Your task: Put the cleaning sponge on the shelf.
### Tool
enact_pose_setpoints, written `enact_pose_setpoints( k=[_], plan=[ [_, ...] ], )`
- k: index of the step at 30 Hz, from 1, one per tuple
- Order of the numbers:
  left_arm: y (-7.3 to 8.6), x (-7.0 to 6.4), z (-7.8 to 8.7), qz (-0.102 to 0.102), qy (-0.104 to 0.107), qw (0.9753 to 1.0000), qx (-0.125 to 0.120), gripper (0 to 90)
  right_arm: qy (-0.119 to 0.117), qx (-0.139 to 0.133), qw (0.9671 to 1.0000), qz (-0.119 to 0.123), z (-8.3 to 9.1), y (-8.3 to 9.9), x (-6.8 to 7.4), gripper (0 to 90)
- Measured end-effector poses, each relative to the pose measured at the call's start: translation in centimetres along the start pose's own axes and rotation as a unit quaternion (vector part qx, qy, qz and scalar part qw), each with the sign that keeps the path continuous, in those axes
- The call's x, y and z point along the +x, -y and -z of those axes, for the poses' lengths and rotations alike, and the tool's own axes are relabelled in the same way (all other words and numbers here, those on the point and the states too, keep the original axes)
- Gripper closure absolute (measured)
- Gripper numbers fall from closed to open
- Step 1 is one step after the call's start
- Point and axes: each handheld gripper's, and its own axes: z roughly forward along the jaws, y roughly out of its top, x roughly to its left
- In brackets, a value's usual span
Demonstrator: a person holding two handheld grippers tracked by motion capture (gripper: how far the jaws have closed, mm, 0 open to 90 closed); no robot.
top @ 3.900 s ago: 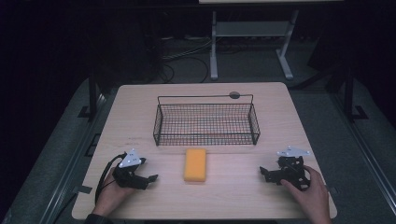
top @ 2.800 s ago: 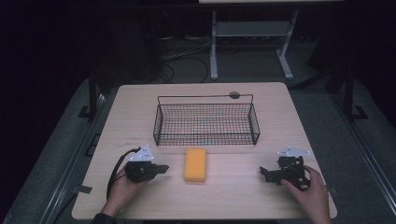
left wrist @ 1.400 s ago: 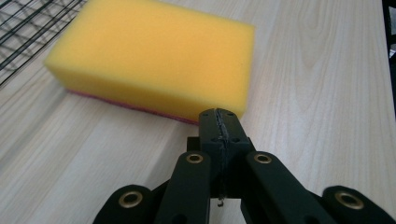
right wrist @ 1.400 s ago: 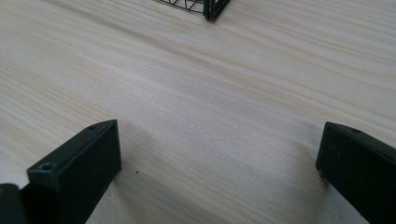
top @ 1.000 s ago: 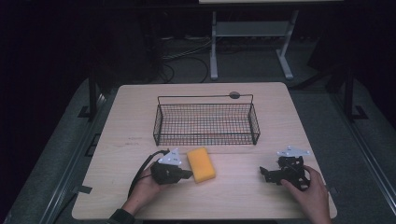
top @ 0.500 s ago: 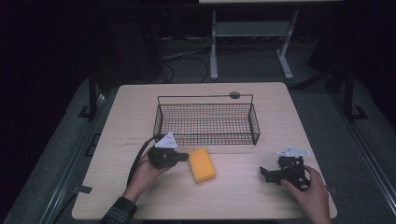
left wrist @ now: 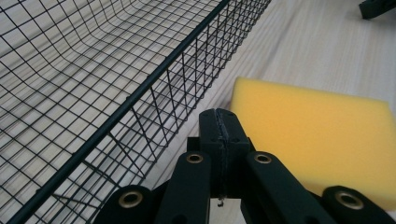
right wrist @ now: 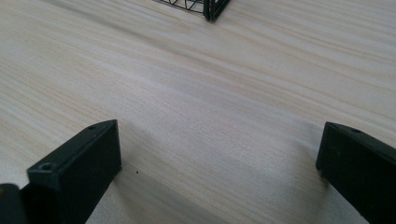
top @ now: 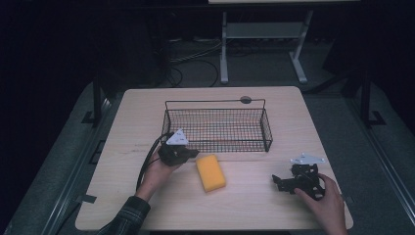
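A yellow sponge [top: 211, 172] lies flat on the wooden table [top: 147, 107], just in front of a black wire basket [top: 215, 128]. My left gripper [top: 193, 153] hovers near the basket's front left, just left of the sponge, its tips over the sponge's near corner. In the left gripper view its jaws [left wrist: 219, 135] are pressed together with nothing between them; the sponge [left wrist: 322, 140] lies to their right and the basket [left wrist: 116, 70] to their left. My right gripper [top: 280, 182] rests on the table at the front right, jaws wide open [right wrist: 220, 140] over bare wood.
The basket is empty; one of its corners [right wrist: 210, 8] shows at the top of the right gripper view. A small dark round disc [top: 245, 100] sits behind the basket. A white table frame [top: 259, 34] and cables lie on the dark floor beyond.
My left gripper travelled right from the table's front left to the sponge, nudged it askew, then drew back toward the basket front. The right gripper stayed still.
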Motion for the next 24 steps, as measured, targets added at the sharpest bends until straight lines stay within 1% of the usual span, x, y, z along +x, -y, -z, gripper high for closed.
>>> enact_pose_setpoints(
  k=[3,7,11,17,18,19,21,23,24],
  plan=[
    [0.1,0.0,-0.4,-0.003,0.0,0.9999,0.01,89.7,0.0,0.0,1.0,0.0,0.0,0.0,0.0,0.0],
    [0.1,-0.1,-0.7,-0.004,-0.001,0.9999,0.012,89.7,0.0,0.0,1.0,0.0,0.0,0.0,0.0,0.0],
    [0.2,-0.2,-1.1,-0.009,0.001,0.9997,0.022,89.7,0.0,0.0,1.0,0.0,0.0,0.0,0.0,0.0],
    [0.3,-0.4,-1.0,-0.007,0.007,0.9996,0.025,89.7,0.0,0.0,1.0,0.0,0.0,0.0,0.0,0.0],
    [0.4,-0.4,-0.9,-0.01,0.008,0.9996,0.026,89.7,0.0,0.0,1.0,0.0,0.0,0.0,0.0,0.0],
    [0.5,-0.5,-0.9,-0.006,0.01,0.9996,0.024,89.7,0.0,0.0,1.0,0.0,0.0,0.0,0.0,0.0],
    [0.7,-0.7,-0.7,-0.007,0.012,0.9995,0.027,89.7,0.0,0.0,1.0,0.0,0.0,0.0,0.0,0.0],
    [1.0,-0.9,-0.4,-0.003,0.016,0.9996,0.025,89.7,0.0,0.0,1.0,0.0,0.0,0.0,0.0,0.0],
    [1.1,-0.9,-0.3,-0.005,0.017,0.9994,0.028,89.7,0.0,0.0,1.0,0.0,0.0,0.0,0.0,0.0]
  ],
)
